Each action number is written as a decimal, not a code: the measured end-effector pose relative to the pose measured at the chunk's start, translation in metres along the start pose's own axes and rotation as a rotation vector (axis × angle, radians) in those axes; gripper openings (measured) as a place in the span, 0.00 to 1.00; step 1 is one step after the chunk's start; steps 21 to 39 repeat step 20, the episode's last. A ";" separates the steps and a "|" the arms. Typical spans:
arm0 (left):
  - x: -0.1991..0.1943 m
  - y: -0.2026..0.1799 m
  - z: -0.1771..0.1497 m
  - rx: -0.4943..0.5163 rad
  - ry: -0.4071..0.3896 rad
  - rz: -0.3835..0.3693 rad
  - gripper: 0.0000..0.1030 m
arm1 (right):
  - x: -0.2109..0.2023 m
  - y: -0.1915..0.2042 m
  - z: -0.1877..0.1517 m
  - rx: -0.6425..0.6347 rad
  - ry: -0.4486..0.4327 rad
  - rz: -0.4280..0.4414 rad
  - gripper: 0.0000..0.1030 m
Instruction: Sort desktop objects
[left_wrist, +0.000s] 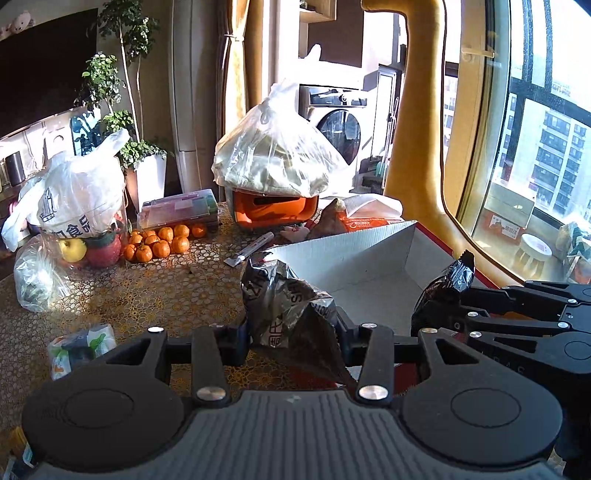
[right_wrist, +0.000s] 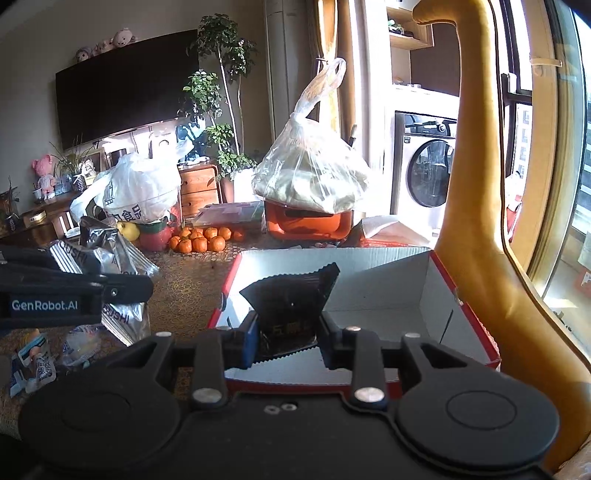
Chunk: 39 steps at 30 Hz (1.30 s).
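Note:
My left gripper (left_wrist: 295, 332) is shut on a crumpled silver and black snack packet (left_wrist: 280, 295), held just left of the red cardboard box with a white inside (left_wrist: 369, 251). The packet also shows in the right wrist view (right_wrist: 107, 258). My right gripper (right_wrist: 286, 332) is shut on a black snack packet (right_wrist: 291, 295) and holds it over the open box (right_wrist: 388, 280). The right gripper also shows in the left wrist view (left_wrist: 458, 310), with its black packet (left_wrist: 447, 284) over the box's right side.
On the patterned table are several mandarins (left_wrist: 162, 240), apples under a white plastic bag (left_wrist: 77, 199), a clear case (left_wrist: 177, 210), an orange container (left_wrist: 273, 210) under a tied bag, and small snack packs (left_wrist: 79, 347). A yellow chair back (right_wrist: 476, 184) stands right of the box.

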<state>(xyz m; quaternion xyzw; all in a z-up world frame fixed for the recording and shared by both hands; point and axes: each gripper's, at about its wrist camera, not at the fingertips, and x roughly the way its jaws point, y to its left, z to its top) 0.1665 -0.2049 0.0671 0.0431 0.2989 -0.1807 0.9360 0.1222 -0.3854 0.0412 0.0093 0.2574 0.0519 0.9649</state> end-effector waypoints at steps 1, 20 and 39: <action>0.004 -0.003 0.003 0.007 0.005 -0.005 0.42 | 0.001 -0.004 0.002 -0.005 0.002 -0.001 0.31; 0.081 -0.039 0.030 0.166 0.155 -0.120 0.42 | 0.042 -0.058 0.008 -0.080 0.096 -0.019 0.31; 0.081 -0.039 0.030 0.166 0.155 -0.120 0.42 | 0.042 -0.058 0.008 -0.080 0.096 -0.019 0.31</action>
